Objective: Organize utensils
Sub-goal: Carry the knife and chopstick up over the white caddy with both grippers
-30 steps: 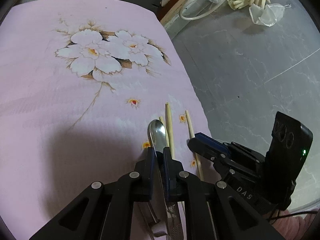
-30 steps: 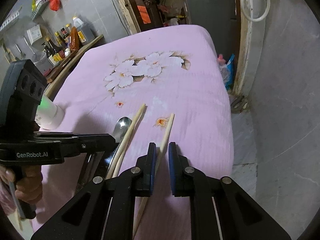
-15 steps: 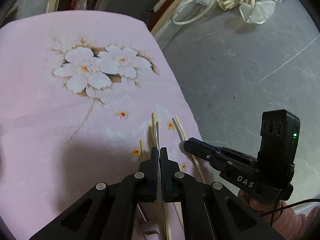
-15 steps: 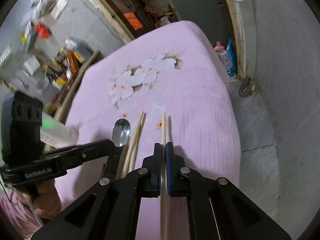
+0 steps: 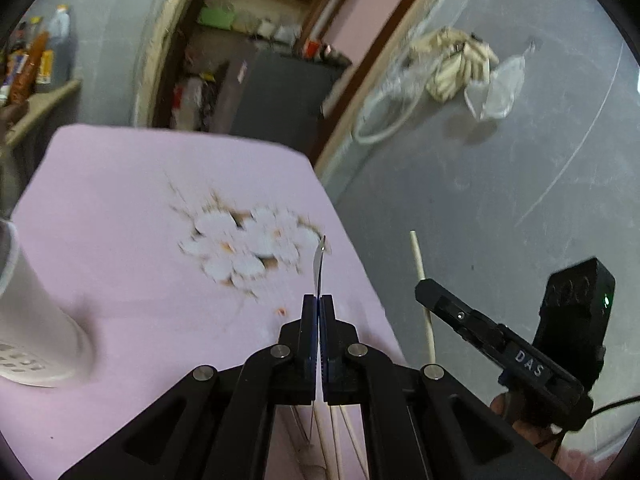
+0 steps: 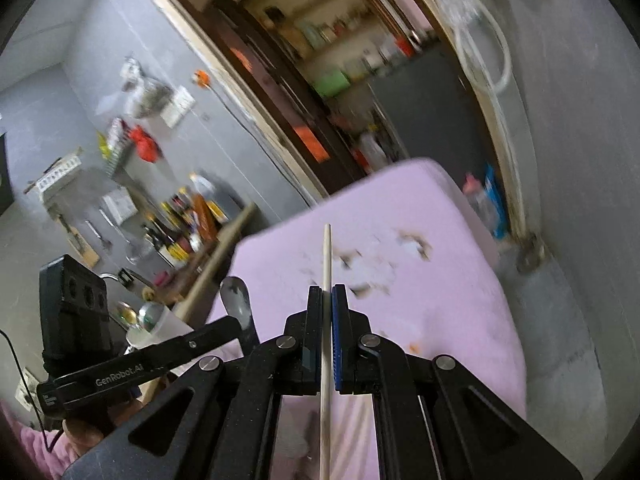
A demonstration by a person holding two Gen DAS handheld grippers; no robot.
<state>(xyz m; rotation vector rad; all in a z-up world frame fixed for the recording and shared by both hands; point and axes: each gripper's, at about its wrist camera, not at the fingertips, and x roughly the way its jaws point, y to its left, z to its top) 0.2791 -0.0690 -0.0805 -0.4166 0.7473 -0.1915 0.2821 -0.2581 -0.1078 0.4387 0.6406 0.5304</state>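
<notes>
Free room and obstacles. The pink floral cloth (image 5: 120,208) on the counter lies bare across its middle and far end. A white perforated cup (image 5: 28,320) stands at the near left edge. Loose chopsticks (image 5: 332,440) lie near, under the left tool (image 5: 319,320). Right of the counter, grey floor (image 5: 500,184) stands open.

Black hand-held gripper (image 5: 319,304), silver screws, blue pads (image 6: 338,344)

"DAS" on right gripper (image 5: 426,294); "GenRobot.AI" on left gripper (image 6: 240,322).
</notes>
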